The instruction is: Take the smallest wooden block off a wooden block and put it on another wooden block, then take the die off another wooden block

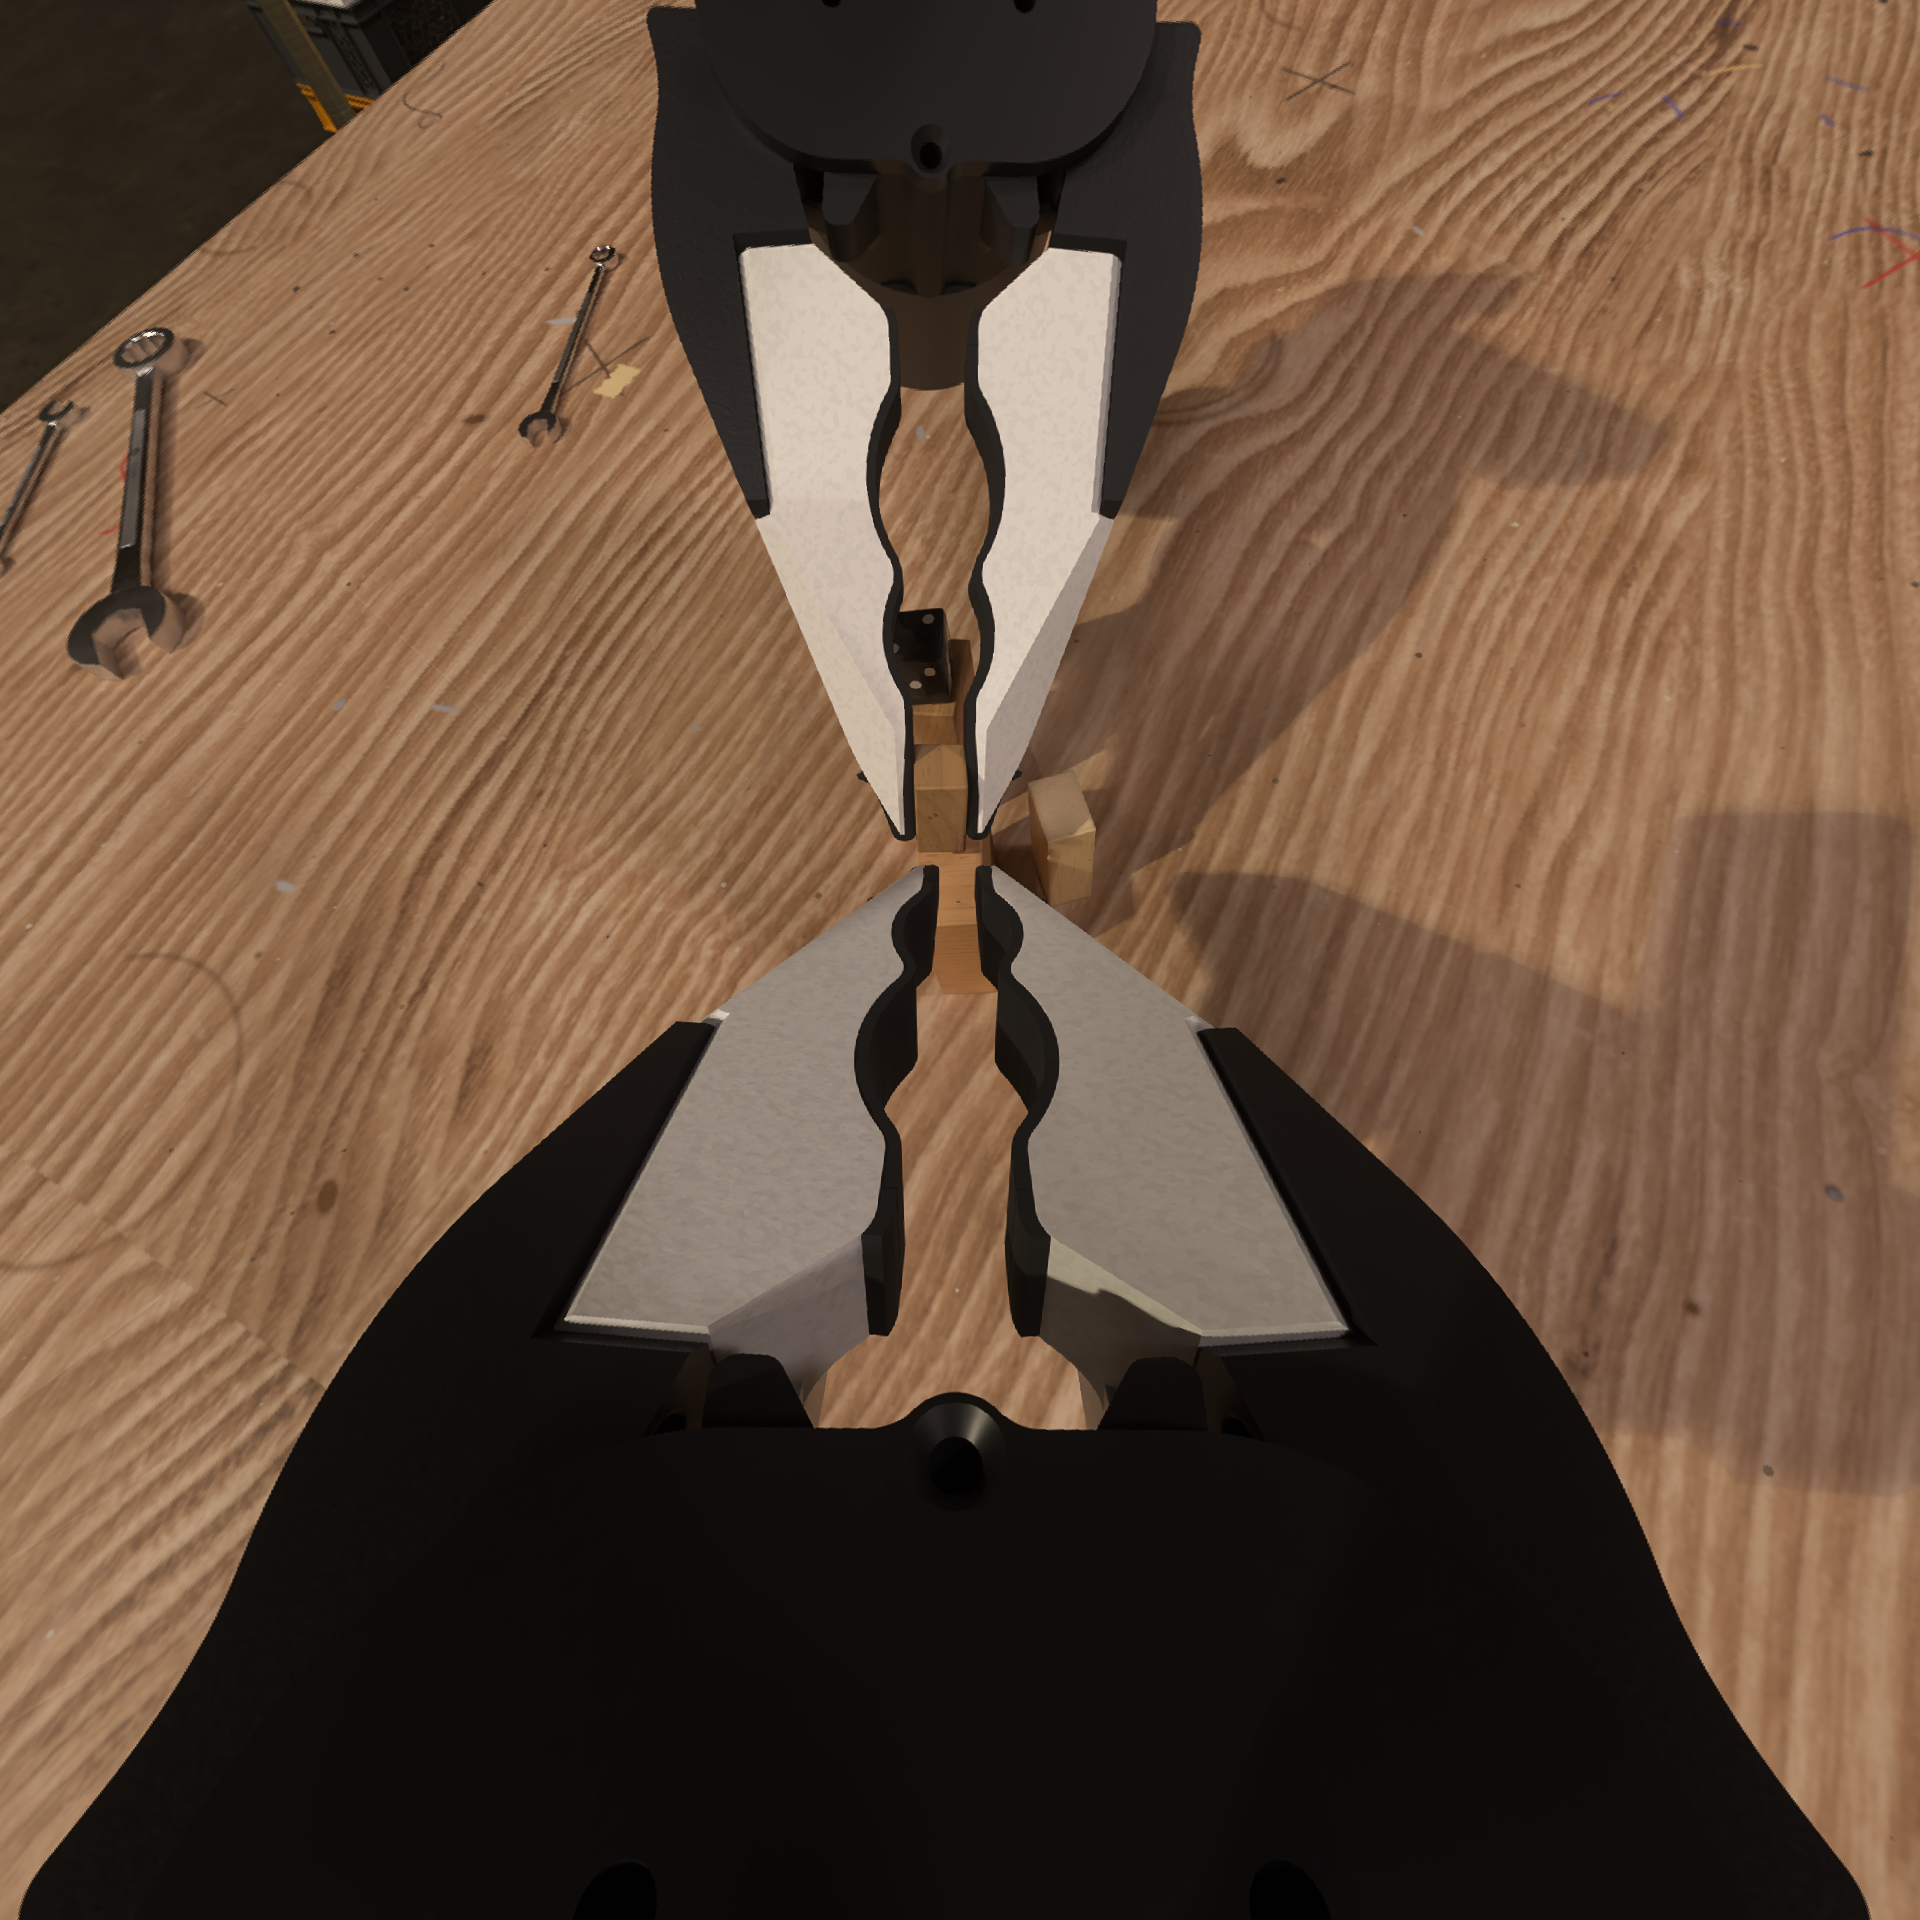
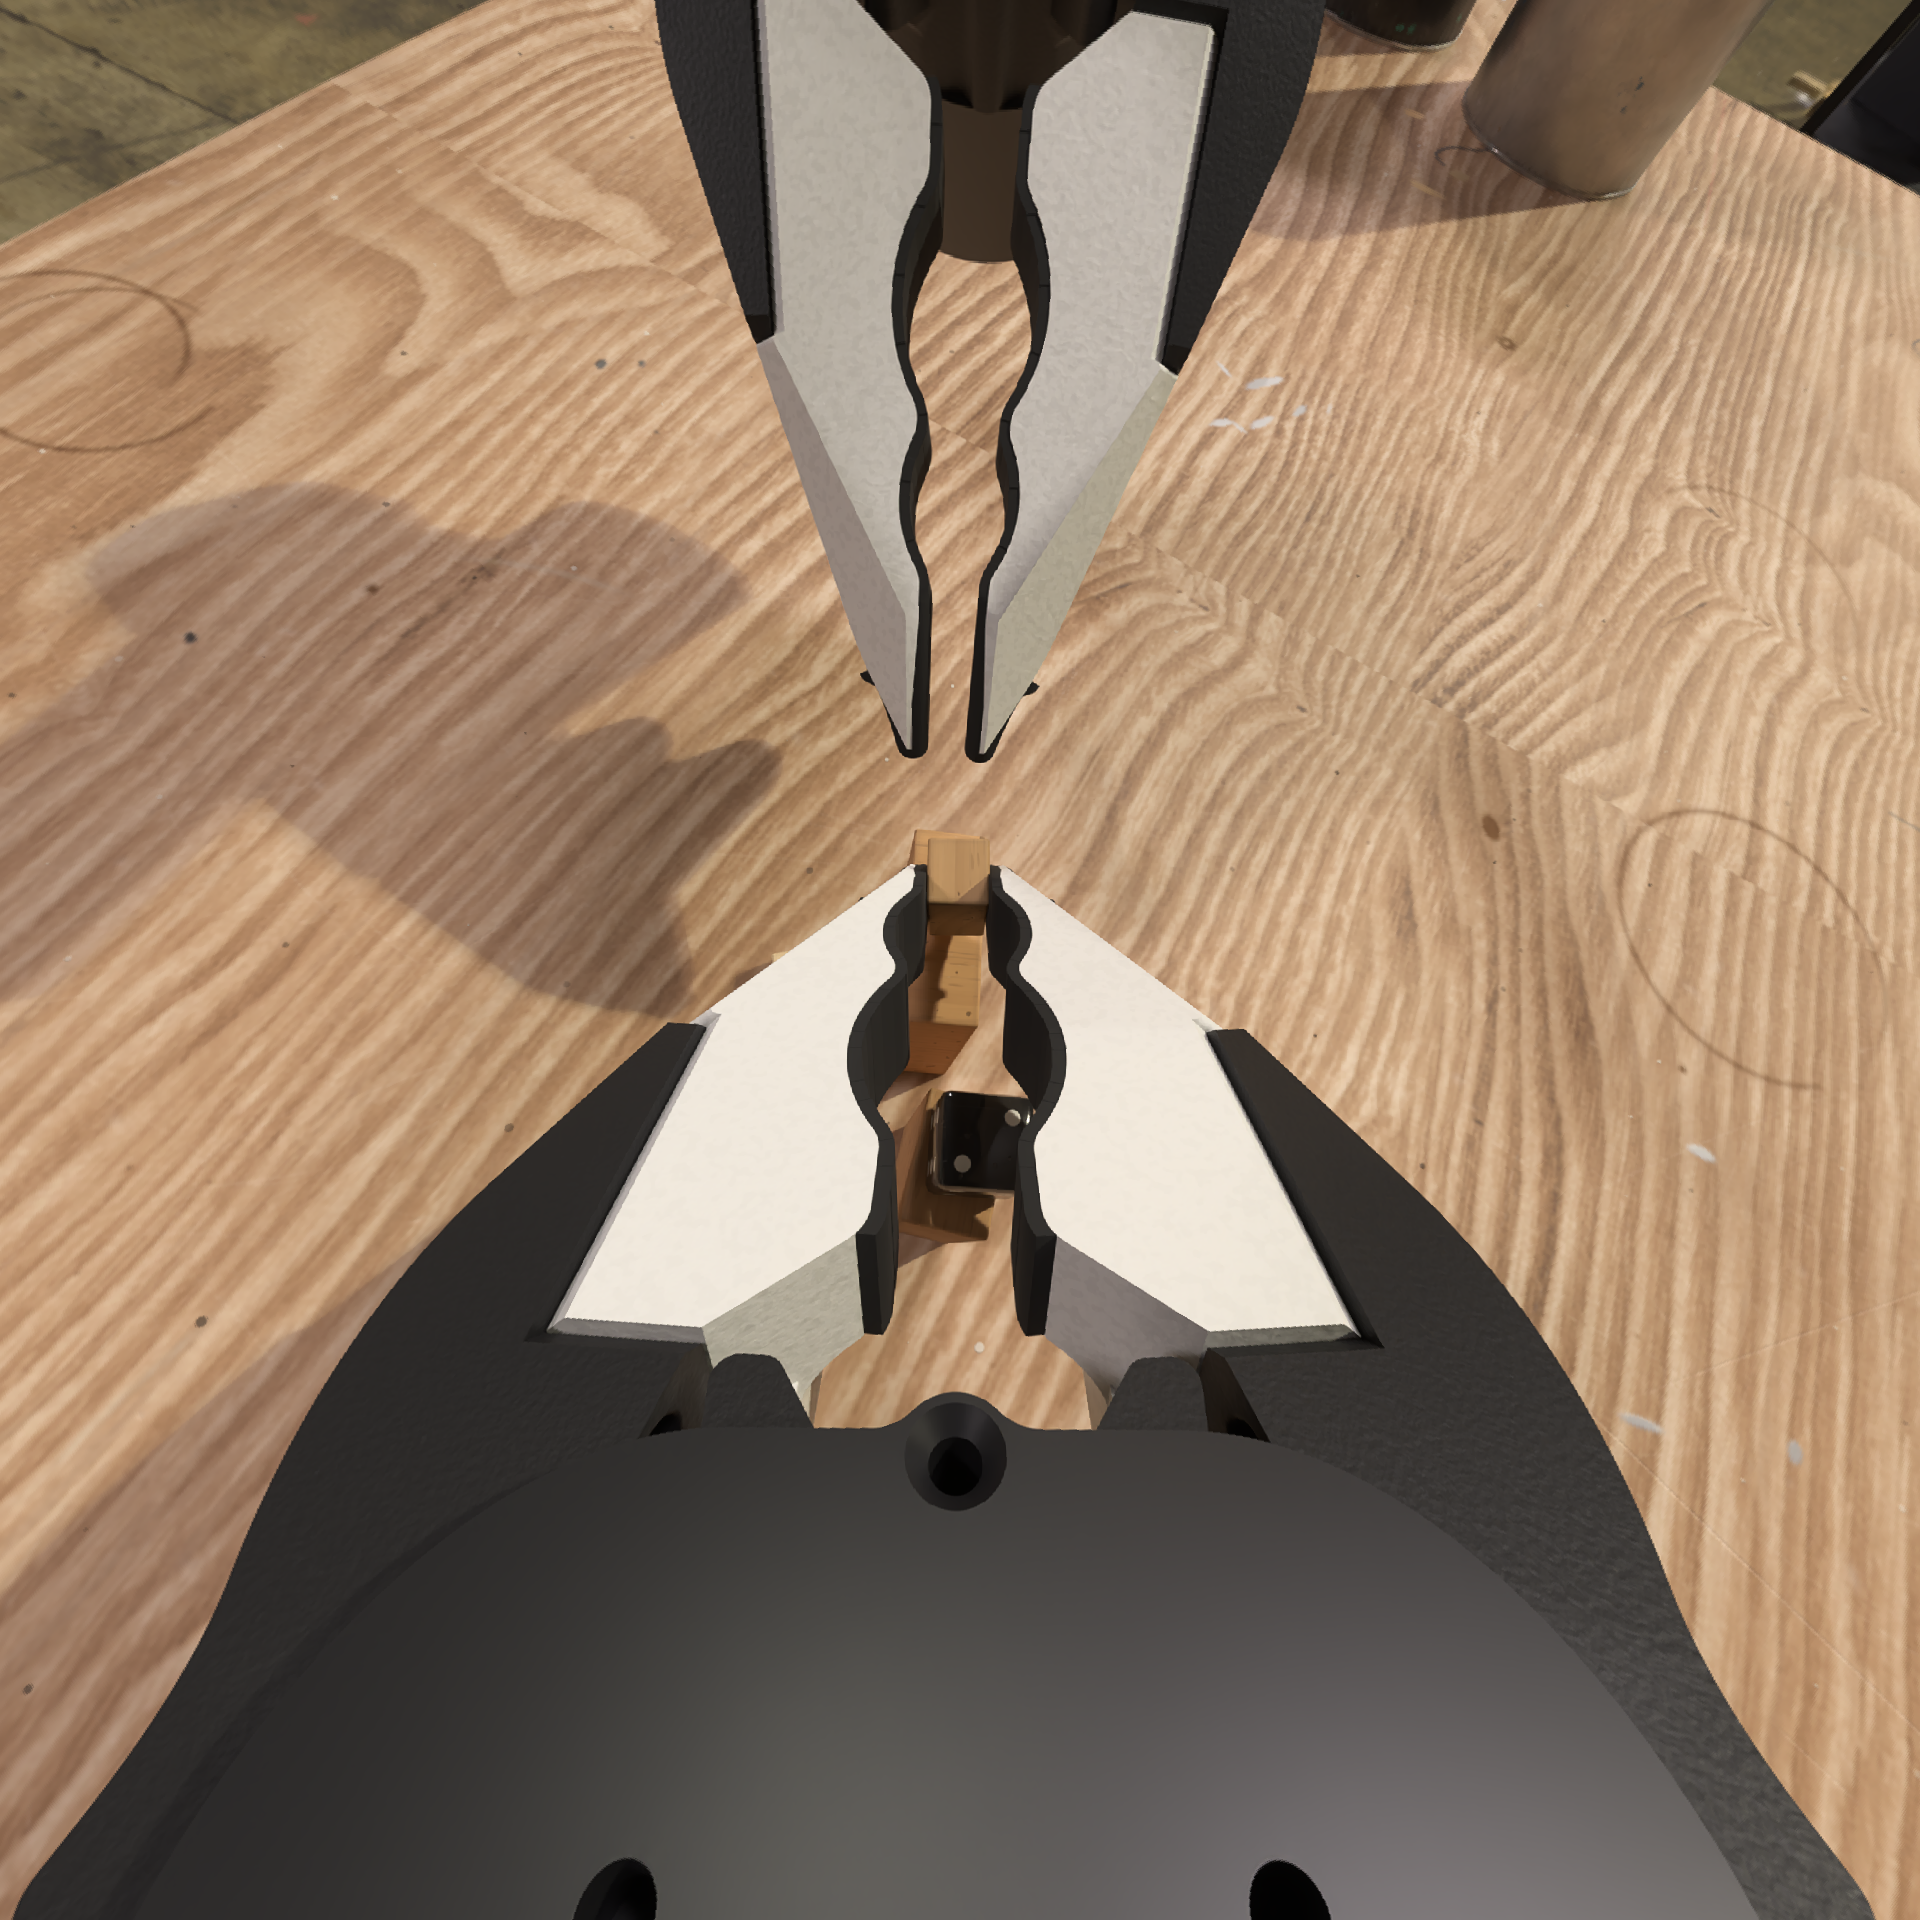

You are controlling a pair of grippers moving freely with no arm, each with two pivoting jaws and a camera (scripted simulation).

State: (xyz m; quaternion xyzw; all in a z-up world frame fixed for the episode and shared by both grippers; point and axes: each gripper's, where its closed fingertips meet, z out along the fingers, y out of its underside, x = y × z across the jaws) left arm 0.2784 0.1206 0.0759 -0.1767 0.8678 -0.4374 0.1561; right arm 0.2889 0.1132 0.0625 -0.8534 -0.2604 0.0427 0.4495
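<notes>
My right gripper (image 2: 956,878) is shut on the smallest wooden block (image 2: 957,865), held at its fingertips above the other blocks. In the left wrist view the right gripper (image 1: 941,831) points toward me with that block (image 1: 940,798) between its tips. The black die (image 2: 977,1153) sits on a wooden block (image 2: 940,1221) below the right gripper's fingers; the die (image 1: 923,649) also shows in the left wrist view. Another block (image 1: 1062,844) stands beside, and one more (image 1: 958,951) lies under my left gripper (image 1: 954,875). The left gripper (image 2: 943,750) is empty, its jaws a narrow gap apart.
Three wrenches (image 1: 135,499) (image 1: 571,343) (image 1: 31,478) lie at the left on the wooden table (image 1: 1455,1039). Metal cans (image 2: 1590,94) stand at the table's far right corner in the right wrist view. The table edge (image 1: 208,223) runs along the upper left.
</notes>
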